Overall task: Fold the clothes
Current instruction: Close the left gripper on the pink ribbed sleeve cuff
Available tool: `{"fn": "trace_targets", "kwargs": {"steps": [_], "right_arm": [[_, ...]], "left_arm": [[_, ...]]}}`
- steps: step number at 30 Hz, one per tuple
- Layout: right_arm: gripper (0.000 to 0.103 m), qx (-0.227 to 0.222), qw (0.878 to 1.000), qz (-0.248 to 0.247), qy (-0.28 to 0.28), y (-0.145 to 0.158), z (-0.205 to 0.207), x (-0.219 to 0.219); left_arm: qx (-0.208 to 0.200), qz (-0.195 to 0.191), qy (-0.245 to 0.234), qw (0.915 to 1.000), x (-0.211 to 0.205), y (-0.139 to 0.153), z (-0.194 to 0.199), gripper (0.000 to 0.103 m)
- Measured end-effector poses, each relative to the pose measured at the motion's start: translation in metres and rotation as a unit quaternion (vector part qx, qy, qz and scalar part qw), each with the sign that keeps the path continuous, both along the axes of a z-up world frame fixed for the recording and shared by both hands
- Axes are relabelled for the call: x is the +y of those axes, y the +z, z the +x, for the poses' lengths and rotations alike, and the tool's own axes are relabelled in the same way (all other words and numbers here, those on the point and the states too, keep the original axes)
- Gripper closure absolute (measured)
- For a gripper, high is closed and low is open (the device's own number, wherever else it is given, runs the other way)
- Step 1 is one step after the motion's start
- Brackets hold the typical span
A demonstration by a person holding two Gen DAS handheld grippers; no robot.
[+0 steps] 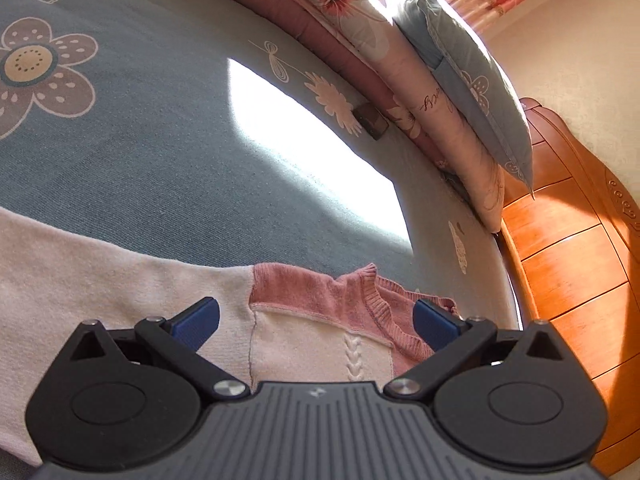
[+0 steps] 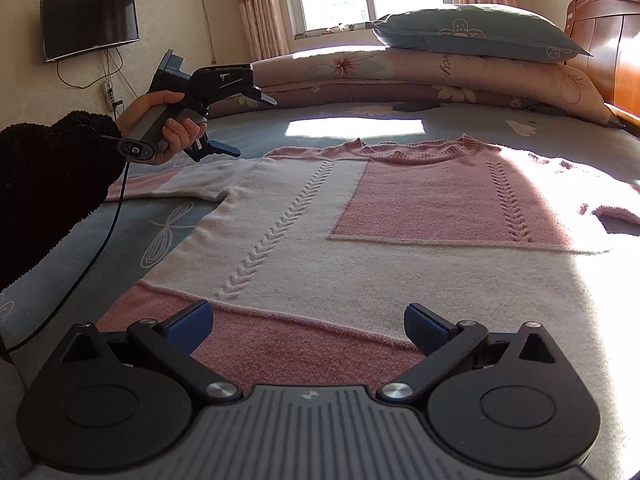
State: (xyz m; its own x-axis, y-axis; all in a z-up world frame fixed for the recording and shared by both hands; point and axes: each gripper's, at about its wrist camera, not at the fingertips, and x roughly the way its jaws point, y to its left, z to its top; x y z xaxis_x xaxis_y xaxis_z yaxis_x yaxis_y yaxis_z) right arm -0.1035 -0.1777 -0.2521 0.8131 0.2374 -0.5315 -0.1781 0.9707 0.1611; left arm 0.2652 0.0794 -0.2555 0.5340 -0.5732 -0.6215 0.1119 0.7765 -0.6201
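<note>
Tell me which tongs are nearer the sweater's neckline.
Left. The left tongs hover open at the sweater shoulder, right beside the neckline. The right tongs sit open over the bottom hem, the far end from it.

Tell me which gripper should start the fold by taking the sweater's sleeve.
Left. The left gripper is open and right over the shoulder seam, where the near sleeve leaves the sweater. The right gripper is open too, but down at the pink hem, far from either sleeve.
</note>
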Motion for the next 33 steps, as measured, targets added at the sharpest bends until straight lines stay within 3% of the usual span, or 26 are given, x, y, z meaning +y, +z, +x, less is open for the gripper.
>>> {"fn": "trace_targets", "kwargs": {"steps": [3, 6, 12, 17, 20, 25, 28, 30, 33], "right_arm": [[0.0, -0.008, 1.0, -0.009, 0.006, 0.006, -0.003, 0.004], [0.0, -0.016, 1.0, -0.012, 0.009, 0.012, -0.007, 0.005], [0.0, -0.013, 1.0, 0.014, 0.014, 0.019, -0.012, 0.005], [0.0, -0.018, 0.999, 0.015, 0.03, 0.024, -0.017, 0.016], [0.0, -0.02, 0.999, 0.008, 0.041, 0.027, -0.02, 0.023], [0.0, -0.014, 0.999, -0.005, 0.043, 0.029, -0.019, 0.03], [0.0, -0.008, 0.999, -0.012, 0.039, 0.028, -0.017, 0.032], [0.0, -0.003, 0.999, -0.016, 0.037, 0.026, -0.015, 0.033], [0.0, 0.004, 0.999, -0.018, 0.036, 0.023, -0.011, 0.034]], "left_arm": [[-0.014, 0.04, -0.005, 0.9991, -0.002, 0.014, -0.012, 0.001], [-0.011, 0.057, 0.015, 0.9982, 0.017, 0.028, -0.027, 0.001], [0.014, 0.043, 0.09, 0.9949, 0.093, 0.051, -0.064, 0.001], [0.03, 0.015, 0.179, 0.9833, 0.163, 0.044, -0.101, 0.001], [0.028, -0.029, 0.246, 0.9684, 0.201, 0.022, -0.121, 0.004], [0.031, -0.123, 0.315, 0.9405, 0.239, -0.027, -0.133, 0.031], [0.033, -0.173, 0.353, 0.919, 0.254, -0.055, -0.136, 0.036], [0.024, -0.197, 0.372, 0.9067, 0.261, -0.068, -0.137, 0.044], [0.016, -0.194, 0.381, 0.9038, 0.264, -0.07, -0.129, 0.046]]}}
